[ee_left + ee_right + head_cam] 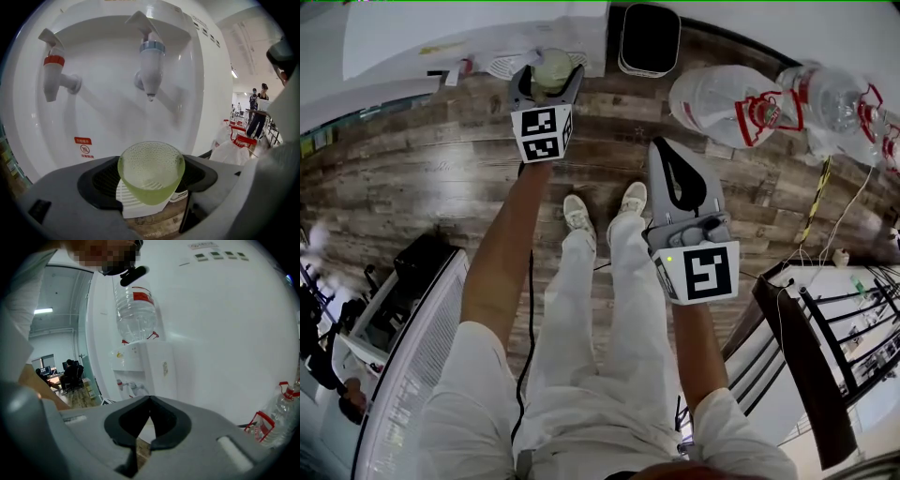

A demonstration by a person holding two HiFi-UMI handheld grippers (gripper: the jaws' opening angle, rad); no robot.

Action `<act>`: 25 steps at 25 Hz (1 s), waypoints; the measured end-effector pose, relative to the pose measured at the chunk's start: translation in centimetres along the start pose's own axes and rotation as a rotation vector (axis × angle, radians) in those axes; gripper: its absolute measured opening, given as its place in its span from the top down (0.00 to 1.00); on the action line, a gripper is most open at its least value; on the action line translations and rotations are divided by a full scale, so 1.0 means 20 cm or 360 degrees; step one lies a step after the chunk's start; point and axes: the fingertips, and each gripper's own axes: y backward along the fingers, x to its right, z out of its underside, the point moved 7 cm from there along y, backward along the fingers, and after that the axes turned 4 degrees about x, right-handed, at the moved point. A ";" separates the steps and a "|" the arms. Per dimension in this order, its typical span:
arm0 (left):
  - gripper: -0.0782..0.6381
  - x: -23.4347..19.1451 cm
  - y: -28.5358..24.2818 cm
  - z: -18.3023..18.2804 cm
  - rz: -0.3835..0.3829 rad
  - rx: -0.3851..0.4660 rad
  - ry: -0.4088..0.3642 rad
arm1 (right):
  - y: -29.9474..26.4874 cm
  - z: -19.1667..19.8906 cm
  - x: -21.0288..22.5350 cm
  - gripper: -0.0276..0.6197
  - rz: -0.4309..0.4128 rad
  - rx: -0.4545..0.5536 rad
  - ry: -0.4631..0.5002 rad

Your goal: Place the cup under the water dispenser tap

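Observation:
My left gripper point(548, 77) is shut on a pale green textured cup point(151, 171), its pads pressed on both sides of the bowl. The cup point(551, 66) is upright and empty. It hangs just above the white slotted drip tray point(129, 202) of the white water dispenser point(108, 108). The blue tap point(151, 65) is above and slightly behind the cup; the red tap point(55, 70) is off to the left. My right gripper point(663, 148) is held back over the wooden floor, shut with nothing in it; its tips point(149, 400) meet.
Large water bottles with red handles point(741, 103) lie on the floor right of the dispenser point(441, 37), and a black bin point(649, 39) stands beside it. A white appliance point(412, 366) is at lower left, dark furniture point(811, 366) at lower right. Another dispenser point(140, 364) stands farther off.

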 end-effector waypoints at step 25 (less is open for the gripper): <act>0.26 0.02 0.13 -0.12 -0.0019 0.0021 0.0004 | 0.10 -0.09 -0.04 0.96 0.0058 0.0019 -0.0016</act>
